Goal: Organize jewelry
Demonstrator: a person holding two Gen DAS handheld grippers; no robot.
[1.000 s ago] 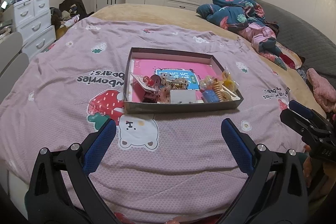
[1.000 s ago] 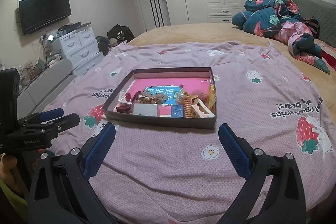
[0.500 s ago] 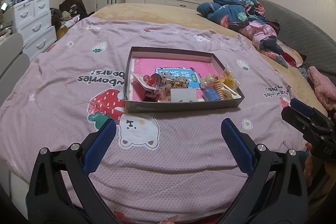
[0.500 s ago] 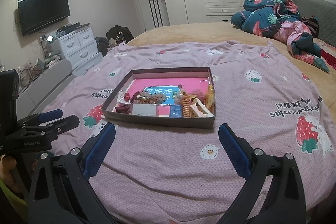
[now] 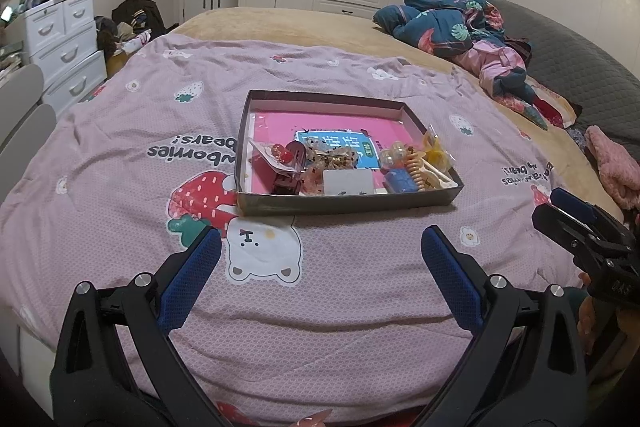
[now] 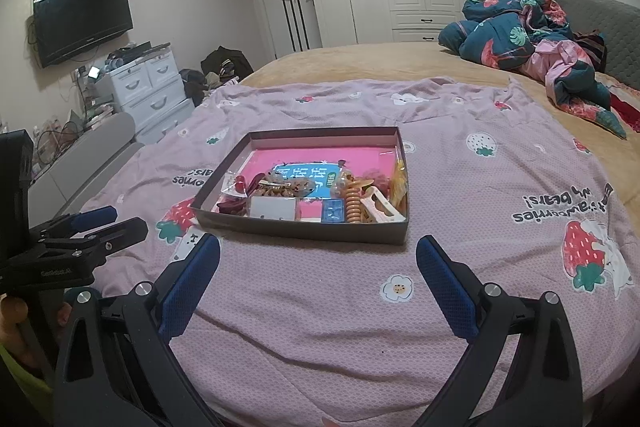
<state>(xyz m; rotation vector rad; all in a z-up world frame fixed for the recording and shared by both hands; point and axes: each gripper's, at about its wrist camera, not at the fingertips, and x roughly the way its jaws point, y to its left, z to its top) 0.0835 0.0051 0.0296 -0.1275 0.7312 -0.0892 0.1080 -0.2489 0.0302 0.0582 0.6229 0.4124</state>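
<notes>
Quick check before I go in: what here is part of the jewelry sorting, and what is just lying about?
Job:
- shallow grey cardboard tray on the lilac strawberry-print bedspread
- orange ridged hair clip
- small blue square box
- white earring card
- open left claw, open right claw

Lying about:
- crumpled teal floral quilt
- white plastic drawer unit
- black wall television

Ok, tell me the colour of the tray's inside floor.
Bright pink on the tray, clearest in the right wrist view.

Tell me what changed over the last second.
Almost nothing. The right gripper sits slightly lower in the left wrist view. Both grippers, including the left gripper, stay open and empty, short of the box; the jewelry lies untouched.
</notes>
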